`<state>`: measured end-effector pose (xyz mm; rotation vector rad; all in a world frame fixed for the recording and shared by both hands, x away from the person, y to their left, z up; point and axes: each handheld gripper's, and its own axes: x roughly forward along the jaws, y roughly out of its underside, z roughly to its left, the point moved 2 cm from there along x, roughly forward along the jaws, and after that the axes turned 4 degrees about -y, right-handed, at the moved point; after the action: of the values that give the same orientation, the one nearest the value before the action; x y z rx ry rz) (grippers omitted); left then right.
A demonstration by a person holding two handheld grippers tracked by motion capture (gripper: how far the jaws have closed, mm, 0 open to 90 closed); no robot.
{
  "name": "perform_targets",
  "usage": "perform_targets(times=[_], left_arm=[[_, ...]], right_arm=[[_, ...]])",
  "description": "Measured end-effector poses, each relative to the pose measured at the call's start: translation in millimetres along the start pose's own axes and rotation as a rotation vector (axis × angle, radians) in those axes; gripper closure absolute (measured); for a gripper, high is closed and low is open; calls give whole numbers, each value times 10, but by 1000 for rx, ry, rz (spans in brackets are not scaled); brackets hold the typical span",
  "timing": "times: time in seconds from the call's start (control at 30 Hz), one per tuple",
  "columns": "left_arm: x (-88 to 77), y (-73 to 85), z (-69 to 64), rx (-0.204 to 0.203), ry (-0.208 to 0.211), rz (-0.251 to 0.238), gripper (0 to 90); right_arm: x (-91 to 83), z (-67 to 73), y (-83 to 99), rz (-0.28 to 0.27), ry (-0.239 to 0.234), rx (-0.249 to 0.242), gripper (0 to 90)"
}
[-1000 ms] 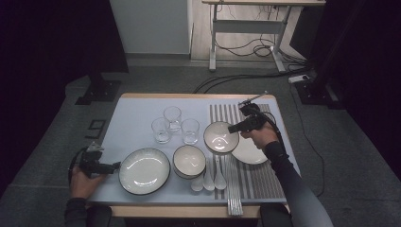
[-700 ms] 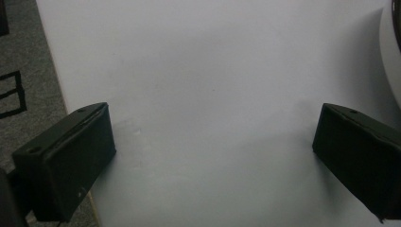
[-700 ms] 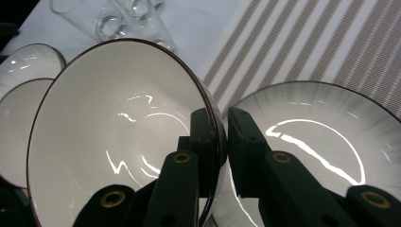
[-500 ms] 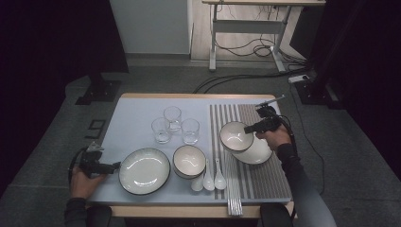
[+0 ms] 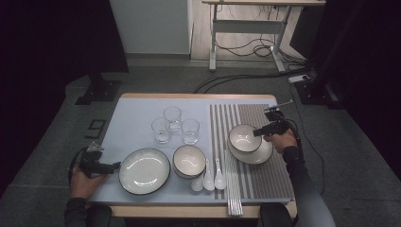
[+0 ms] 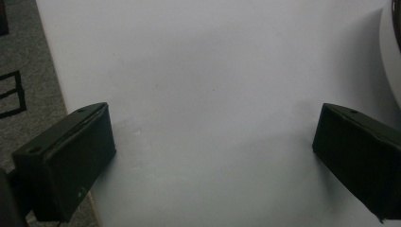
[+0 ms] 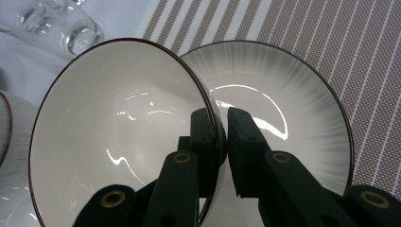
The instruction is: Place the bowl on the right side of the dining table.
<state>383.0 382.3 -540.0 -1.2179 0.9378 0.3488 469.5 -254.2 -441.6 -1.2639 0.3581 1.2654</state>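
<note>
Since the earlier high view, your right hand-held gripper (image 5: pixel 259 133) has carried the bowl (image 5: pixel 244 138) rightward and down, right of centre, over the plate (image 5: pixel 261 155) on the striped mat (image 5: pixel 265 179). Your left hand-held gripper (image 6: pixel 213 156), seen in its own view, stands open above bare surface (image 6: pixel 213 71). Your right gripper view shows the jaws clamped on the bowl's rim (image 7: pixel 210 118); it looks stiff, glossy, slippery and breakable, so pinch the rim squarely.

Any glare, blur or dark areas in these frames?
High view: surroundings dark, table evenly lit. Left gripper view: dim, jaws cast soft shadows. Right gripper view: sharp, bright glare streaks in the bowl and plate.
</note>
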Motion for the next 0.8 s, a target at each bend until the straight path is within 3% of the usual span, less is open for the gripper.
perform_targets(times=[0.6,0.8], left_arm=[[-1,0,0,1,0,1,0],[-1,0,0,1,0,0,0]], right_arm=[[230,-223,145,26,15,44,810],[243,-251,167,24,-11,59,809]])
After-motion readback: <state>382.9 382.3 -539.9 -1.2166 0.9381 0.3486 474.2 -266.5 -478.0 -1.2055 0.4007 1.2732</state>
